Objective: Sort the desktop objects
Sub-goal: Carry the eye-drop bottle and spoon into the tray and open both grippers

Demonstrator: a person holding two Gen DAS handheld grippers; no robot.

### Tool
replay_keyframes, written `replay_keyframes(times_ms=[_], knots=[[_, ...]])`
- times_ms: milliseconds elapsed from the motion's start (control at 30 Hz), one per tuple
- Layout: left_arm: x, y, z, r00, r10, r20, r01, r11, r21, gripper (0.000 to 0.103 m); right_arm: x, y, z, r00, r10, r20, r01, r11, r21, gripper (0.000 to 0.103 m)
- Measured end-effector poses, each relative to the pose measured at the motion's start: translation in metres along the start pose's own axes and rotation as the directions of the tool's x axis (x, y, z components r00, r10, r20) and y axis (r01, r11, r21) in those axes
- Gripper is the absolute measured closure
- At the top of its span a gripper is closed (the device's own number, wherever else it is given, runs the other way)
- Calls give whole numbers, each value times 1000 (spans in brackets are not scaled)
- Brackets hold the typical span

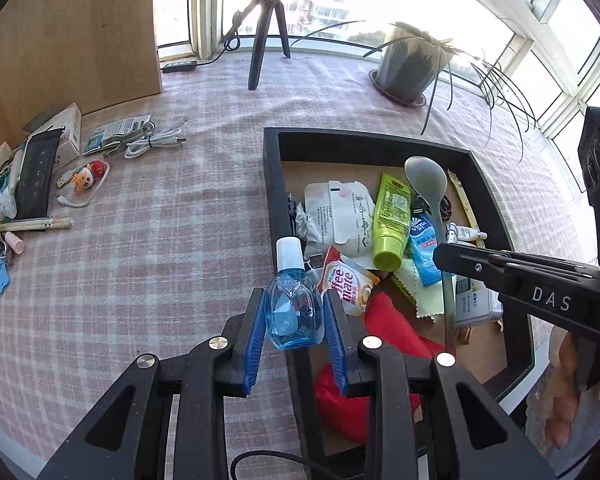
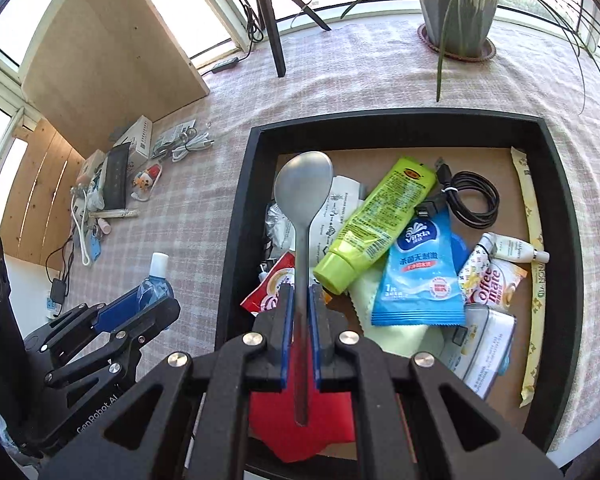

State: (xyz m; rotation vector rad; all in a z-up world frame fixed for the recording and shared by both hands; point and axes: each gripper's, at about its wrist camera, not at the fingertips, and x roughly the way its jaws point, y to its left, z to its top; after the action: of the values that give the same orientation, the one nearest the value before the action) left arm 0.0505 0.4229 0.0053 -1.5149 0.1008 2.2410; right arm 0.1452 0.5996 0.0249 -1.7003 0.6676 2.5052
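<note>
Spoon [image 2: 303,196] pinched by the handle in my right fingers [image 2: 300,312], bowl pointing far, above the black tray [image 2: 236,216]. Left fingers [image 1: 295,312] clamp a blue eye-drop bottle [image 1: 294,304] with a white cap, over the tray's left rim by the checked desk [image 1: 172,240]. Readable in the tray: "Vinda" on the blue wipe sachet [image 2: 418,276], "Coffee mate" on a sachet [image 2: 494,280], green tube [image 2: 376,220] with print too small to read. "DAS" on the right gripper body, "GenRobot.AI" on the left. Loose items sit far left on the desk: white cable [image 1: 156,144], cartoon keychain [image 1: 86,176].
</note>
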Motion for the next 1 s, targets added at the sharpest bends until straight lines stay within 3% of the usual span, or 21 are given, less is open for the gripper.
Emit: replay_keyframes(times_ms=[267,500,600,667,1000], knots=[[10,-50,1,999,-35,-22,36,996,79,76,-27,-61,-13,998,-54,26,51,994,95,95],[13,-74,-1,999,-27,-35,31,993,114,74,-35,-84,-21,996,-86,26,82,988,128,94],[10,-73,-1,1000,-12,-20,15,994,105,55,-36,-83,-23,995,-100,25,96,987,127,79],[5,-70,-1,1000,3,-1,-3,996,94,54,-39,-79,-24,994,-103,39,98,988,116,70],[-30,-27,-7,995,72,70,-74,997,33,49,-42,-23,-22,993,-87,75,87,996,7,66]])
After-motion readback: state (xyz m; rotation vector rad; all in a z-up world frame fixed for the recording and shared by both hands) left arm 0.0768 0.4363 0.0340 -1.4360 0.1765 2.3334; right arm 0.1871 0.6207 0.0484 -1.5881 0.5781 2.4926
